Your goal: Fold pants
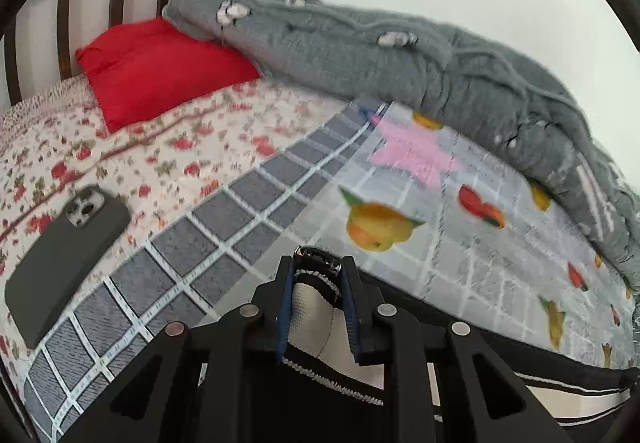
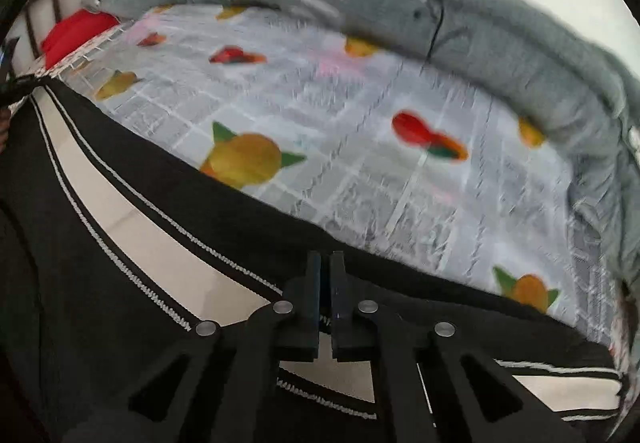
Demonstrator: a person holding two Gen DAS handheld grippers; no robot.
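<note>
The likeliest failure is the two grips moving unevenly, so the black pants [image 2: 120, 283] with the cream side stripe twist or slide out, most likely on the right, where little cloth shows between the jaws. The left gripper [image 1: 316, 275] pinches a bunched hem; the right gripper [image 2: 325, 279] is pressed almost together on the cloth edge. Both point level across the bed [image 1: 192, 147], low at its near edge, where the pants lie.
</note>
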